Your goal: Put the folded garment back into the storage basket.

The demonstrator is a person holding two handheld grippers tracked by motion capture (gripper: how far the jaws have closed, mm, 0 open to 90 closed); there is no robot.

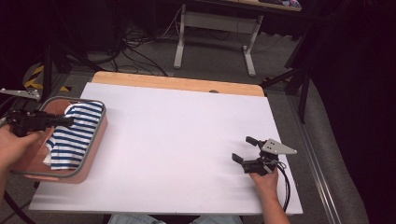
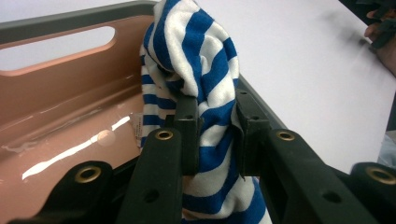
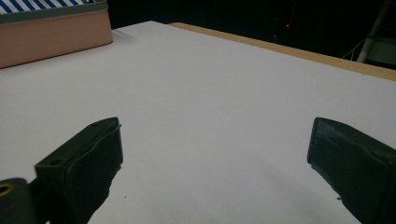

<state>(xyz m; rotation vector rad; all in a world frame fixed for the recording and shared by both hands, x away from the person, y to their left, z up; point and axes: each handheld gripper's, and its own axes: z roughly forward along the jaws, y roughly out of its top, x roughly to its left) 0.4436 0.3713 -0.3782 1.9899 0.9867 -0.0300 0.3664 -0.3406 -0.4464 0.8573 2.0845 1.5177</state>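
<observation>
A blue-and-white striped cloth [image 1: 74, 140] lies in a pink basket with a grey rim [image 1: 56, 98] at the table's left edge. My left gripper [image 1: 70, 121] reaches over the basket from the left. In the left gripper view its jaws pinch a raised fold of the striped cloth [image 2: 196, 51], with the left gripper [image 2: 217, 135] shut on it above the glossy basket floor [image 2: 70, 140]. My right gripper [image 1: 246, 150] rests near the table's front right, open with nothing between its jaws. The right gripper [image 3: 215, 154] faces bare table, with the basket [image 3: 56, 37] far off to the left.
A white board [image 1: 187, 140] covers the table, with a wooden strip [image 1: 177, 83] along its far edge. Behind the table are desk legs [image 1: 180, 42] and cables on the floor. The other hand and its gripper [image 2: 380, 28] sit at the left gripper view's top right.
</observation>
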